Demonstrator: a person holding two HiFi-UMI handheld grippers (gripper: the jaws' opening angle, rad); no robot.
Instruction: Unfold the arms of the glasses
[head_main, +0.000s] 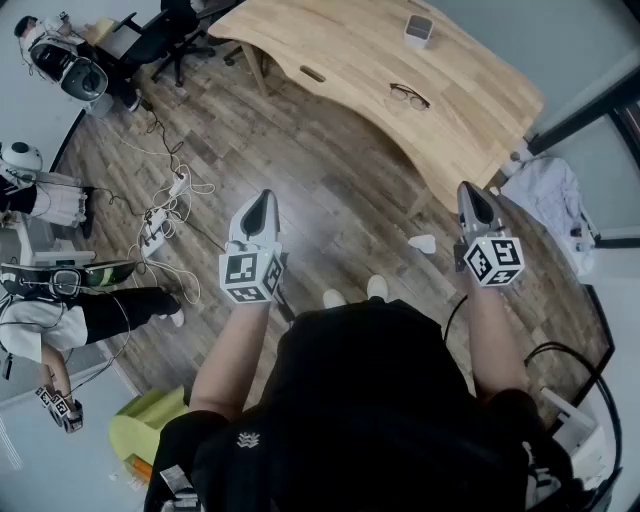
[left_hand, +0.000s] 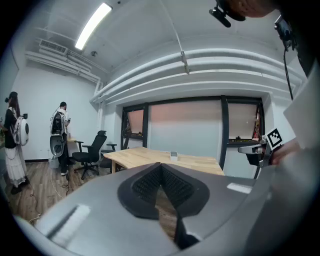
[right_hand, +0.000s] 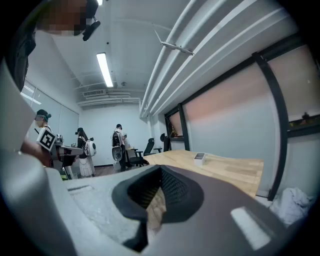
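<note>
Left gripper (head_main: 262, 200) is held out over the floor (head_main: 330, 190), about level. Its own view shows the jaws together, pads meeting at the tip, nothing between them (left_hand: 161, 165). Empty.

Table (head_main: 350, 50) sits ahead, across the top of the head view. Glasses (head_main: 409, 96) lie on it near the front edge, with a white box (head_main: 419, 30) further back. The frame's long axis runs roughly left-right with a slight slant down to the right. Too small to tell if the arms are folded. The glasses can't be made out in either gripper view; only the box shows there (left_hand: 173, 155).

Right gripper (head_main: 473, 193) is also out over the floor, about level. Its jaws are likewise together at the tip (right_hand: 161, 169), holding nothing.

Key relation: the glasses are well apart from both grippers, ahead of them on the table. They lie between the two in left-right terms but closer to the right one's line, so the right gripper is nearer. Judgement: task not started. The next move needs a step forward to the table, and both jaws must open before either takes hold of the frame or an arm.
</note>
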